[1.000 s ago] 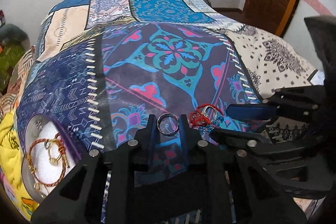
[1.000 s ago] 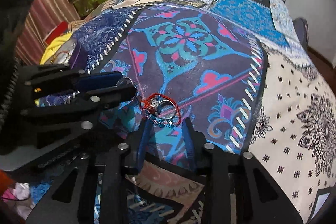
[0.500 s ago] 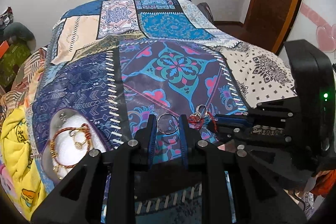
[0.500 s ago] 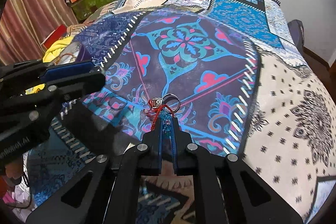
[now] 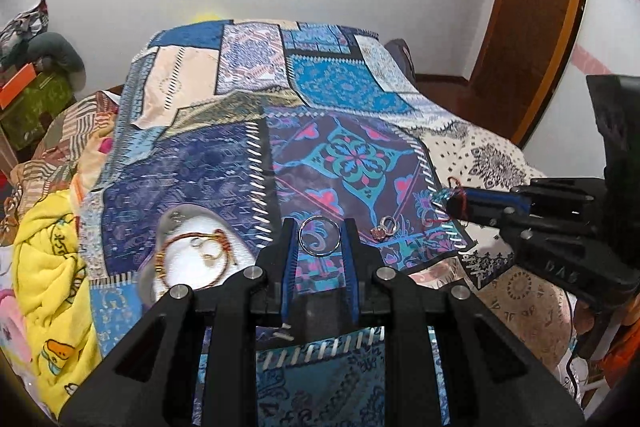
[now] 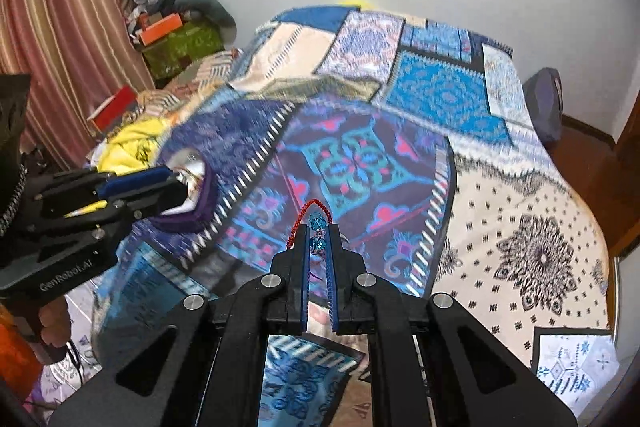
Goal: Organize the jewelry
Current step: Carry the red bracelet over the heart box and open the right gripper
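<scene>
- Left tool (image 5: 319, 241) was part open with a thin metal ring (image 5: 319, 237) between its fingers; light, stiff, slippery, so pinch across the rim.
- Right tool (image 6: 318, 245) was closed on a limp red bracelet (image 6: 316, 223), above the bed (image 6: 520, 227).
- Jewelry box (image 5: 188, 259) sat near left.

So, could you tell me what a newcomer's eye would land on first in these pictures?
Probably the bright patchwork bedspread filling both views. Next, the silver ring held between the fingers of the left gripper, and the red-and-blue beaded piece pinched at the tips of the right gripper. To the left on the bed sits an open jewelry case with a gold bangle on its white lining.
</scene>
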`<state>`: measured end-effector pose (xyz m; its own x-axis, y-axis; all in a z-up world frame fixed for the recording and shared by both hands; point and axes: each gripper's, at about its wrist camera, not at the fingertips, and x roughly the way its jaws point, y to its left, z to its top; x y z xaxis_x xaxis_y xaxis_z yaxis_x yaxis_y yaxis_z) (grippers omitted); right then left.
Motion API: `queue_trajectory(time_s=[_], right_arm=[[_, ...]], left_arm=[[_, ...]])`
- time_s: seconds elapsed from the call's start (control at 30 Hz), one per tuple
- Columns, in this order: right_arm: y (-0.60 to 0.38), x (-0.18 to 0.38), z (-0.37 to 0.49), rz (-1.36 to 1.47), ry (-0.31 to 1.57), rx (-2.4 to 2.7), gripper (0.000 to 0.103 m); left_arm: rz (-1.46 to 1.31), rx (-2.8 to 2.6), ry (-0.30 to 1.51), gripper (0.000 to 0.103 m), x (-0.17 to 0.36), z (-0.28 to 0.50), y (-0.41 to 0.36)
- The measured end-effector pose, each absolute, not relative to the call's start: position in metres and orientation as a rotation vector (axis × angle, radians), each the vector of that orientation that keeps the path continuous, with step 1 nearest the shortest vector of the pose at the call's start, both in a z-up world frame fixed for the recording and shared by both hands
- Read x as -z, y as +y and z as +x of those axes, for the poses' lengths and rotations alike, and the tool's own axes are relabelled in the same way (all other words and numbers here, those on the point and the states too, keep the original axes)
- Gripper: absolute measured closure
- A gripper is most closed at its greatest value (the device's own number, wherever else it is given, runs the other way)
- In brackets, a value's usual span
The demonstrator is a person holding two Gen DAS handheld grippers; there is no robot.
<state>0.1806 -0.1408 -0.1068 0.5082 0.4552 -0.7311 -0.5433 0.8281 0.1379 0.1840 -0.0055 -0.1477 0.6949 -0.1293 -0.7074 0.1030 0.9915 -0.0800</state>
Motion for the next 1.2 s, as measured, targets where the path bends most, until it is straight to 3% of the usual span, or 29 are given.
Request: queue_trajectory(time_s=[0.63,1.2], right_arm=[[-0.061,0.056,0.173,-0.08,0.708,-0.773,0.096],[0.013,0.11,0.193,-0.157,0.885,-0.905,0.096]], left_arm=[[-0.109,-0.01,0.684,0.083,0.118,0.147,0.079],[-0.185,-0.031,0.786,0.083,0.172,0.159,0.116]])
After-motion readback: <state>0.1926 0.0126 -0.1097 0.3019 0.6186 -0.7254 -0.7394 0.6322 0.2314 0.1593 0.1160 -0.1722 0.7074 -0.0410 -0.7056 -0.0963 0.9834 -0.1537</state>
